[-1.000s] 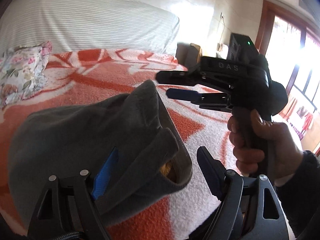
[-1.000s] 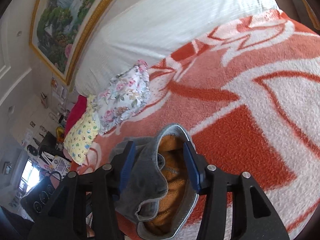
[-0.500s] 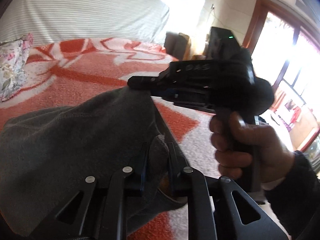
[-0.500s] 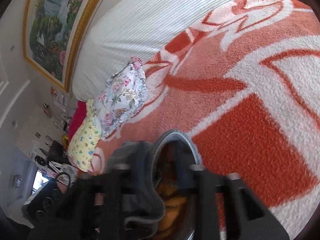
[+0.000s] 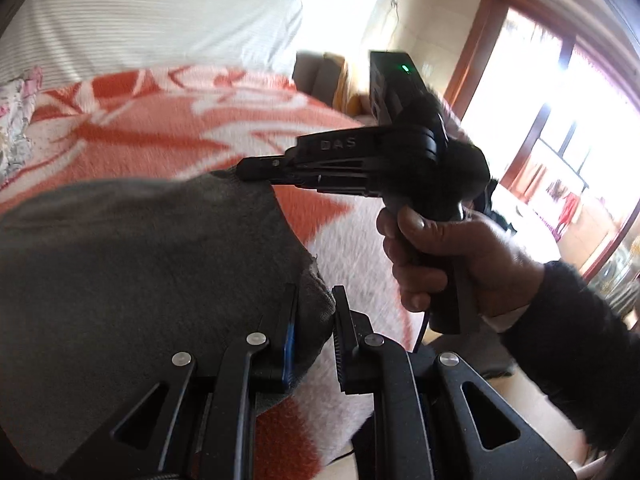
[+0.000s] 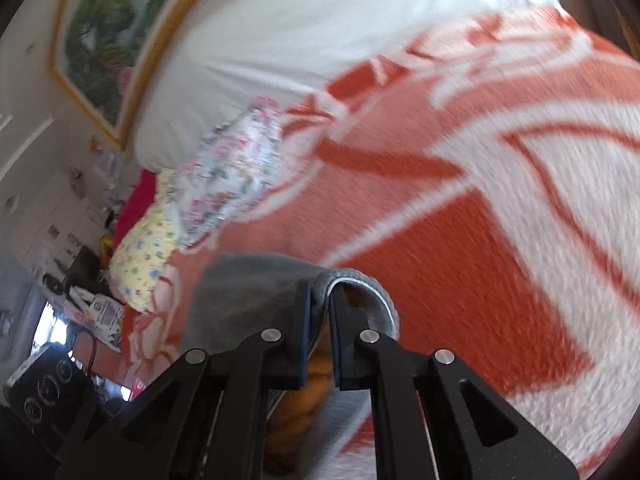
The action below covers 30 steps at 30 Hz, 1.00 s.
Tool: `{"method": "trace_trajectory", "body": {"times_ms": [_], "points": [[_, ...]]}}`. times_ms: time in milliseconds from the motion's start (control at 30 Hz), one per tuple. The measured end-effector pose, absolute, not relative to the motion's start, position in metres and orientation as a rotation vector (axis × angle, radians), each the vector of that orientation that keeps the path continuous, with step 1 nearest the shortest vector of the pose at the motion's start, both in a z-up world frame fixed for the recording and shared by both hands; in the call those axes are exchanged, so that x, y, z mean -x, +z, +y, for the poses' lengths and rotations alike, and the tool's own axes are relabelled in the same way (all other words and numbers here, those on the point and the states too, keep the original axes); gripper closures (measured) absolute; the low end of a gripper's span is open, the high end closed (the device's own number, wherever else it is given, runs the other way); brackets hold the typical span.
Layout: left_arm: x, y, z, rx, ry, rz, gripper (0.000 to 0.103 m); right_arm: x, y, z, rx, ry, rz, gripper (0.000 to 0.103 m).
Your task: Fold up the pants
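Note:
The grey pants (image 5: pixel 132 264) with orange fleece lining lie on the orange and white blanket (image 5: pixel 152 132). My left gripper (image 5: pixel 314 300) is shut on the near corner of the pants' edge. My right gripper (image 5: pixel 244 170) reaches in from the right and is shut on the far corner of the same edge. In the right wrist view the right gripper (image 6: pixel 320 294) pinches the grey hem of the pants (image 6: pixel 240 292), with the orange lining showing below the fingers.
A white striped pillow (image 5: pixel 140 28) lies at the head of the bed. Floral and yellow cloths (image 6: pixel 224 172) are piled on the blanket's left side. A framed painting (image 6: pixel 116 28) hangs on the wall. Windows (image 5: pixel 560 100) are to the right.
Both grippers have gone from open around the pants' edge to shut on it. The edge is now stretched between them and lifted slightly off the blanket.

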State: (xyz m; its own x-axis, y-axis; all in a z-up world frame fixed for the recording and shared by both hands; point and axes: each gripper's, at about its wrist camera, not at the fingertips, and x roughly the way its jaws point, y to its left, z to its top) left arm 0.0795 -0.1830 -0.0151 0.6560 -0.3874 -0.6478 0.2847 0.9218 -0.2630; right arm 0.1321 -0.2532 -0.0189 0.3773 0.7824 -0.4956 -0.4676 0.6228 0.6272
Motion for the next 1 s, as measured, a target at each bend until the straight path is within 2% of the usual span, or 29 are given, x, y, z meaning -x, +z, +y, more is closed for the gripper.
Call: {"method": "trace_trajectory", "body": {"times_ms": [167, 300, 367, 400, 467, 533, 567, 600, 667, 867, 1000], "points": [[-0.088, -0.044, -0.188, 0.14, -0.387, 0.814, 0.088, -0.134, -0.055, -0.251, -0.419, 0.787, 0.922, 0.093], [-0.093, -0.045, -0.181, 0.181, -0.39, 0.823, 0.082, -0.136, -0.052, -0.246, -0.381, 0.756, 0.889, 0.093], [-0.091, -0.04, -0.183, 0.189, -0.408, 0.822, 0.065, -0.137, -0.047, -0.245, -0.363, 0.731, 0.875, 0.091], [-0.087, -0.037, -0.185, 0.188, -0.414, 0.816, 0.06, -0.137, -0.046, -0.245, -0.355, 0.716, 0.869, 0.09], [-0.078, -0.03, -0.188, 0.184, -0.421, 0.808, 0.037, -0.135, -0.042, -0.25, -0.358, 0.693, 0.849, 0.088], [-0.067, -0.021, -0.19, 0.173, -0.416, 0.79, 0.032, -0.133, -0.04, -0.257, -0.377, 0.678, 0.837, 0.085], [-0.062, -0.018, -0.189, 0.17, -0.417, 0.785, 0.032, -0.132, -0.039, -0.261, -0.386, 0.666, 0.841, 0.074], [-0.057, -0.015, -0.187, 0.173, -0.418, 0.785, 0.032, -0.131, -0.039, -0.262, -0.391, 0.647, 0.852, 0.059], [-0.048, -0.011, -0.176, 0.196, -0.404, 0.78, 0.032, -0.128, -0.038, -0.271, -0.424, 0.591, 0.868, 0.049], [-0.029, -0.005, -0.118, 0.332, -0.286, 0.764, 0.03, -0.101, -0.022, -0.29, -0.516, 0.568, 0.808, 0.046], [-0.027, -0.005, -0.078, 0.405, -0.195, 0.756, 0.029, -0.082, -0.01, -0.278, -0.477, 0.586, 0.797, 0.037]]}}
